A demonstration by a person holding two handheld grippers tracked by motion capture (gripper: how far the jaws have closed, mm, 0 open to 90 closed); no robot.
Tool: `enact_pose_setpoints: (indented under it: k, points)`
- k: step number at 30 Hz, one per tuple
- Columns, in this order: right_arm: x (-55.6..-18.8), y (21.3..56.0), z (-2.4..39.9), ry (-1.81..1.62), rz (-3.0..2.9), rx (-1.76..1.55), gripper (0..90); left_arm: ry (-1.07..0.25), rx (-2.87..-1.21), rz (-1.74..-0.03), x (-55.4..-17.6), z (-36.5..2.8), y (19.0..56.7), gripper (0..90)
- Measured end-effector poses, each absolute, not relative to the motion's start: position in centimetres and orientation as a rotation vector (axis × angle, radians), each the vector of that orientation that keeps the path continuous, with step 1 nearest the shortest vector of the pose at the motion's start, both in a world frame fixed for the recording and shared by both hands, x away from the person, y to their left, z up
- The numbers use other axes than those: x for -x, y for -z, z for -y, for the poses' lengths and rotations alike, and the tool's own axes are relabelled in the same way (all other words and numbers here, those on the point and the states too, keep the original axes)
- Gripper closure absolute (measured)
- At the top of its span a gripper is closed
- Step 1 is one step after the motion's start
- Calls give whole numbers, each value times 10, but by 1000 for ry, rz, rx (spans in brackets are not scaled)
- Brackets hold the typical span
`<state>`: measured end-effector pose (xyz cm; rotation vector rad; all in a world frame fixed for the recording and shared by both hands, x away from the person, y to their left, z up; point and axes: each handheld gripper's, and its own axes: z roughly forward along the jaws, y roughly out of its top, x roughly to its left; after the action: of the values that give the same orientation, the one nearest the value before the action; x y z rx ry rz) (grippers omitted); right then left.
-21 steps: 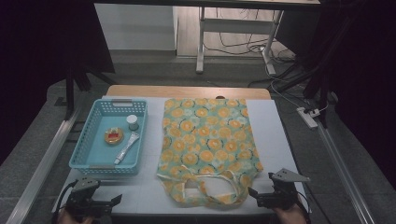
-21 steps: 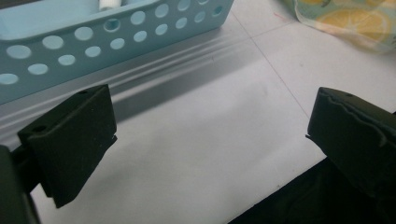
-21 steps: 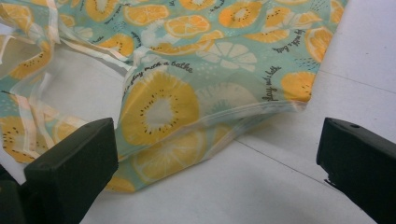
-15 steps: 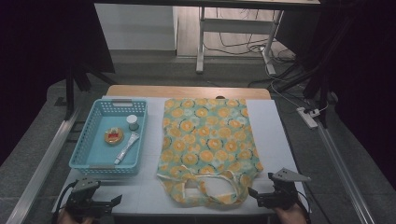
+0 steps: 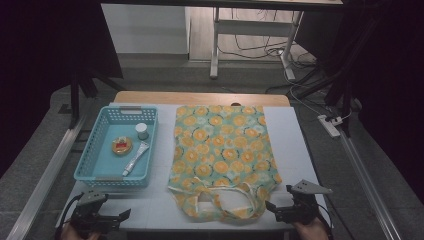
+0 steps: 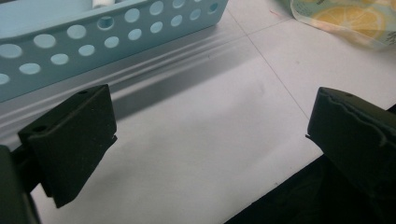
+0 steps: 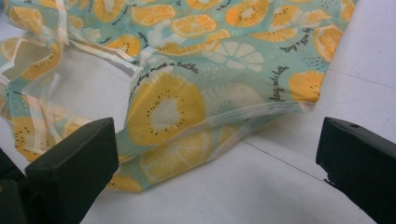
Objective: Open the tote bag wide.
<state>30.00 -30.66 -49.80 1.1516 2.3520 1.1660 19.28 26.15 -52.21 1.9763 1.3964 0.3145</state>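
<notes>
A plastic tote bag (image 5: 220,155) printed with orange slices lies flat in the middle of the white table top (image 5: 290,145), its handles toward the near edge. My right gripper (image 5: 272,209) rests at the front right, open, with the bag's corner (image 7: 187,116) just ahead of its empty jaws. My left gripper (image 5: 122,216) sits at the front left, open over bare table (image 6: 205,140), a little short of the blue basket (image 6: 112,28). That basket (image 5: 100,172) holds a small white jar (image 5: 142,131), a round orange item (image 5: 121,146) and a white tube (image 5: 135,158).
Metal rails (image 5: 47,170) run along both sides of the table. A power strip (image 5: 330,125) and cables lie on the floor at the right, and a white frame's legs (image 5: 215,45) stand beyond the table's far wooden edge (image 5: 200,97).
</notes>
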Motion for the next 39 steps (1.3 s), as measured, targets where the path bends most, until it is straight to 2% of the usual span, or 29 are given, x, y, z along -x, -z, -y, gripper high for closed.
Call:
enact_pose_setpoints:
  k: [24,39]
  points:
    - [-296,490,296,-1167,-2362,-1042,0,-312,-1986,-1379,-192,-260,522,17]
    - [-296,481,265,-1172,-2458,-921,0,-305,-1985,-1381,-193,-261,522,22]
